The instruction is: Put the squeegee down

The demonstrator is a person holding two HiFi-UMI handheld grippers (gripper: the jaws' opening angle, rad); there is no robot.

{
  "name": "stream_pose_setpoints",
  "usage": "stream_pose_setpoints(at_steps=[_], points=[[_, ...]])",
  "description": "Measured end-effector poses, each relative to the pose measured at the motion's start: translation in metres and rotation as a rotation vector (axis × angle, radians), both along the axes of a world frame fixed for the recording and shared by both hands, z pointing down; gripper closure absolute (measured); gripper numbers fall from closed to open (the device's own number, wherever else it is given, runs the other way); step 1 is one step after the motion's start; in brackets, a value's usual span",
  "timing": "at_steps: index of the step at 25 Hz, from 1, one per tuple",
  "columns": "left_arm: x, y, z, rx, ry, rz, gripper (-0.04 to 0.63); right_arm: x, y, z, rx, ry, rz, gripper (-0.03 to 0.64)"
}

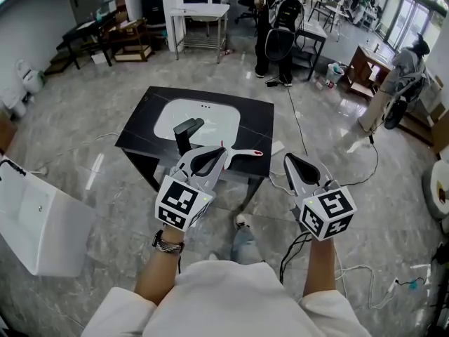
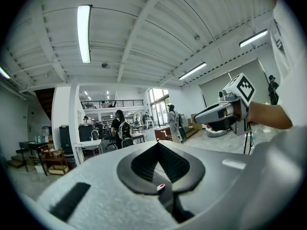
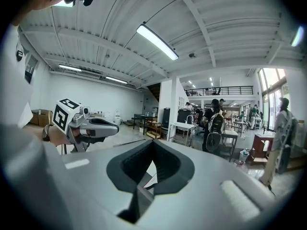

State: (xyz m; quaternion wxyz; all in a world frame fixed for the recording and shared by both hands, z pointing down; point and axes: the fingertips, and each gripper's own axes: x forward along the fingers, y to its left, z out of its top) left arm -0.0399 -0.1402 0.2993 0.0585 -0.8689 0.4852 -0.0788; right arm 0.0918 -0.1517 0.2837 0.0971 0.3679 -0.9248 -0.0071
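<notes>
The squeegee (image 1: pixel 245 152), a white handle with a red tip, sticks out to the right from my left gripper (image 1: pixel 223 150). That gripper is shut on it above the front edge of the black counter (image 1: pixel 140 130). In the left gripper view only a small red bit of the squeegee (image 2: pixel 161 187) shows through the shut jaws of the left gripper (image 2: pixel 158 144). My right gripper (image 1: pixel 289 159) hovers to the right of the counter, shut, with nothing in it. In the right gripper view its jaws (image 3: pixel 153 143) are closed, and the left gripper (image 3: pixel 114 127) is at the left.
The counter holds a white basin (image 1: pixel 210 121) and a black faucet (image 1: pixel 188 129). A white box (image 1: pixel 38 220) stands on the floor at the left. Cables (image 1: pixel 354 181) trail across the tiles at the right. People stand at desks at the back (image 1: pixel 280 27) and right (image 1: pixel 403 83).
</notes>
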Motion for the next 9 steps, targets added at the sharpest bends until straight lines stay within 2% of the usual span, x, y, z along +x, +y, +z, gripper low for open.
stream_pose_setpoints(at_steps=[9], points=[[-0.0058, 0.0001, 0.0015, -0.008, -0.001, -0.004, 0.592, -0.0052, -0.0006, 0.0032, -0.003, 0.015, -0.001, 0.612]])
